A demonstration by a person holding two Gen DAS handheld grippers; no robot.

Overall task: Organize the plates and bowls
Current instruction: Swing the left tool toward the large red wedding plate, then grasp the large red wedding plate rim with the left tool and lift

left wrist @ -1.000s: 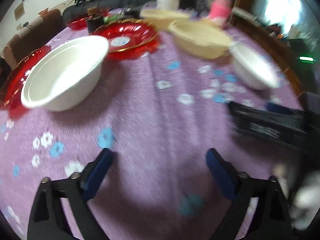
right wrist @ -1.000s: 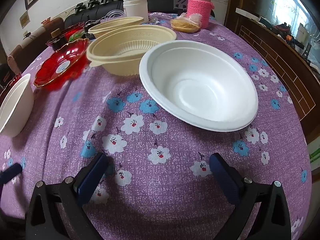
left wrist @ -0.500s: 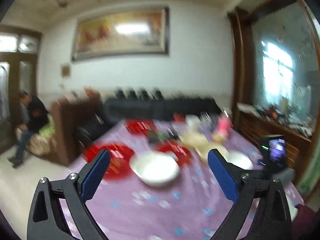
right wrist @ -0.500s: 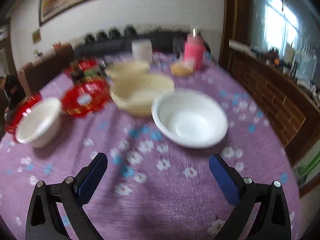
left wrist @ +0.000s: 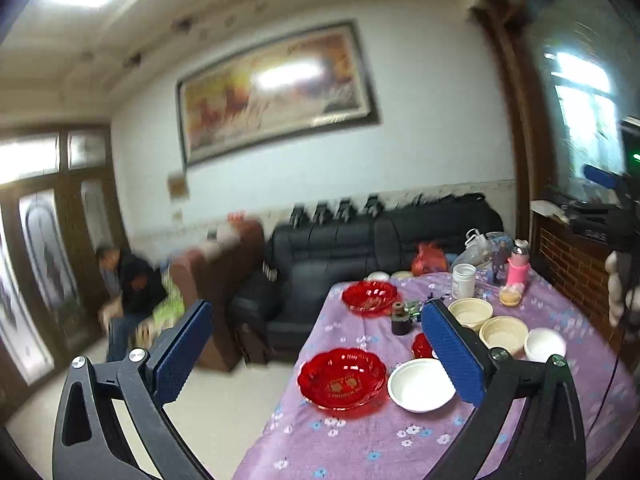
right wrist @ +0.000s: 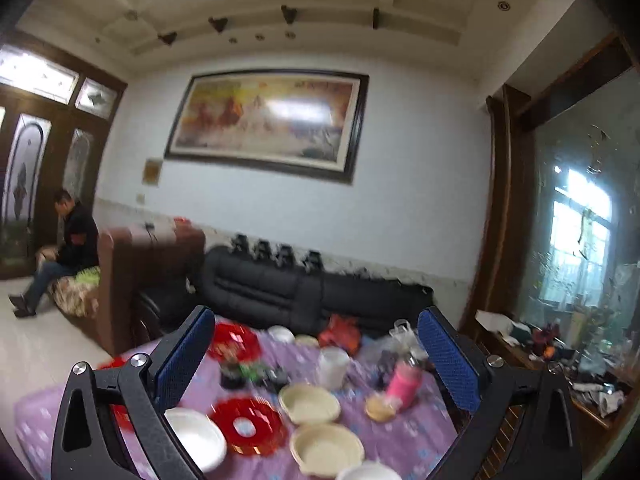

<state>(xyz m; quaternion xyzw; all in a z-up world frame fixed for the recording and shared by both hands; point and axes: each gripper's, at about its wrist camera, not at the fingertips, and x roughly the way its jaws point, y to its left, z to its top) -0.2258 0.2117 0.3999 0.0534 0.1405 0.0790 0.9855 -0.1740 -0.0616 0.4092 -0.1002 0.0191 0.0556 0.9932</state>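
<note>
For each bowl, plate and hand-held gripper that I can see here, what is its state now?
Left hand-held gripper: open, holding nothing.
Right hand-held gripper: open, holding nothing.
Near red plate: on the table, upright, empty.
Far red plate: on the table, upright.
White bowl: upright, empty, beside the near red plate.
Two cream bowls: upright, side by side, not stacked.

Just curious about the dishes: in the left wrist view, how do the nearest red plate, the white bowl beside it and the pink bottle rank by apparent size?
1. Red plate
2. White bowl
3. Pink bottle, though it stands much farther back, so its true size is unsure.
</note>
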